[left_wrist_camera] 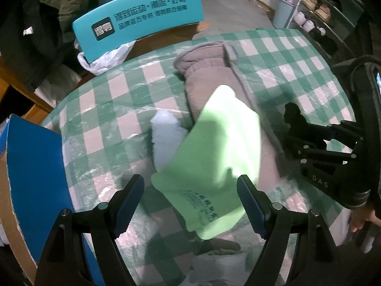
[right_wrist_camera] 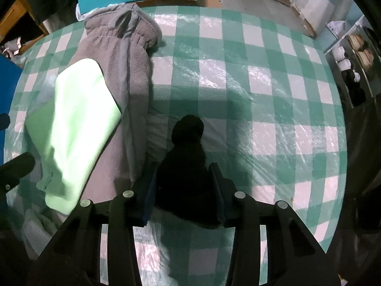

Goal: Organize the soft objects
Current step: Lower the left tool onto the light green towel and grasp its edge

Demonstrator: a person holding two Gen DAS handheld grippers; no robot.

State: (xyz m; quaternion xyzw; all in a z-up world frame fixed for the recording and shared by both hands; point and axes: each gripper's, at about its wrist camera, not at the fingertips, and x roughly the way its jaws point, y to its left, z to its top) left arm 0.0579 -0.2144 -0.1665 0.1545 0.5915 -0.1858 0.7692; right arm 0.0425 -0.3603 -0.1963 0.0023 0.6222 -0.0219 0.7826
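Showing black fuzzy hat [right_wrist_camera: 188, 166], bobble-topped

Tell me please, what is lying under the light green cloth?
The light green cloth lies partly on a grey fleece garment and over a white soft item. How far these continue beneath it is covered.

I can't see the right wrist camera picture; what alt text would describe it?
The right gripper has closed its two fingers on a black fuzzy soft item over a green-and-white checked table. To the left lie a grey fleece garment and a light green cloth on top of it.
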